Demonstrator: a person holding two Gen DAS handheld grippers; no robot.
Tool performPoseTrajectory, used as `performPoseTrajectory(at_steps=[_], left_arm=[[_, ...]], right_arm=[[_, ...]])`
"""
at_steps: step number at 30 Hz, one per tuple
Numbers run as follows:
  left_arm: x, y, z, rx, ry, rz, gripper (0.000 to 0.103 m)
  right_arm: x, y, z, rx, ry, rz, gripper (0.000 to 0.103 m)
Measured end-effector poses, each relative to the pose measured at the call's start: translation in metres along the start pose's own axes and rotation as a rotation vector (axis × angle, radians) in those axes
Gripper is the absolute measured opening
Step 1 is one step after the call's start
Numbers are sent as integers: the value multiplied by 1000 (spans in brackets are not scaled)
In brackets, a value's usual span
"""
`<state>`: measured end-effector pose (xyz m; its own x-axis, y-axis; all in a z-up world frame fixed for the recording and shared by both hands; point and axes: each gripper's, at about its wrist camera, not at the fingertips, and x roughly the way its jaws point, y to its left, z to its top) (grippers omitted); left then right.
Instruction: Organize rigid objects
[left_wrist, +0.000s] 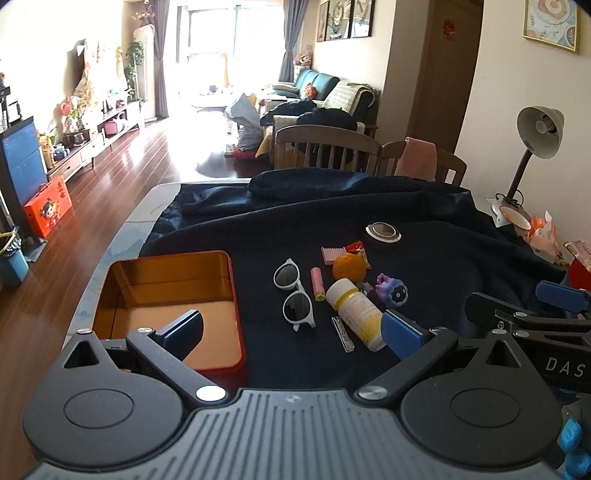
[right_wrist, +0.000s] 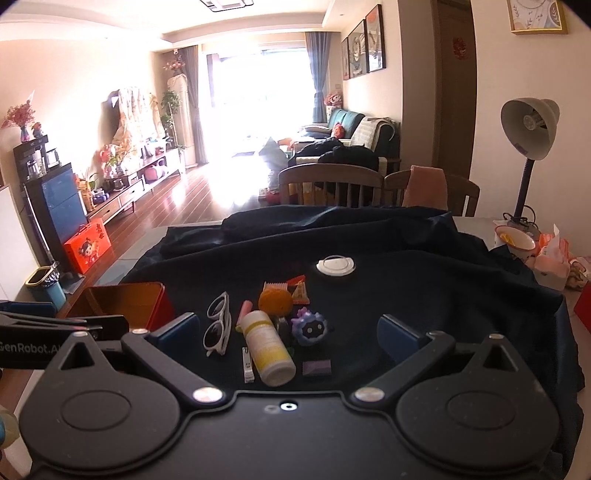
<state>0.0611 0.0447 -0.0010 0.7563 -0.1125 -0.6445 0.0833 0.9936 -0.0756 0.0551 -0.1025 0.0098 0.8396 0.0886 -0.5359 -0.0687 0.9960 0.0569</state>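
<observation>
On a dark blue cloth lie white sunglasses (left_wrist: 293, 293) (right_wrist: 218, 325), a white bottle with a yellow label (left_wrist: 356, 314) (right_wrist: 267, 347), nail clippers (left_wrist: 342, 334) (right_wrist: 247, 367), a pink tube (left_wrist: 317, 284), an orange ball (left_wrist: 349, 267) (right_wrist: 275, 301), a purple plush toy (left_wrist: 393, 290) (right_wrist: 309, 326) and a round white disc (left_wrist: 383, 232) (right_wrist: 336, 266). An orange-red tin box (left_wrist: 166, 306) (right_wrist: 147, 299) stands empty at the left. My left gripper (left_wrist: 291, 332) hovers open, its left finger over the box. My right gripper (right_wrist: 288, 332) hangs open above the bottle and toy.
Small snack packets (left_wrist: 343, 253) (right_wrist: 291, 286) and a purple block (right_wrist: 316, 368) lie among the items. A desk lamp (right_wrist: 528, 147), a bowl (right_wrist: 515, 238) and tissue packs (right_wrist: 552, 264) stand at the right. Wooden chairs (left_wrist: 328, 147) line the table's far edge.
</observation>
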Motion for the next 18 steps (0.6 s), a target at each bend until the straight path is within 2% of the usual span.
performPoseTrajectory(at_steps=[13,18], left_arm=[[24,19,20,28,3,-70,103],[32,18,20,23,10,-89,103]], right_arm=[[12,15,8,21,-27,-42,103],[17,13,8,12,-12,-38,103]])
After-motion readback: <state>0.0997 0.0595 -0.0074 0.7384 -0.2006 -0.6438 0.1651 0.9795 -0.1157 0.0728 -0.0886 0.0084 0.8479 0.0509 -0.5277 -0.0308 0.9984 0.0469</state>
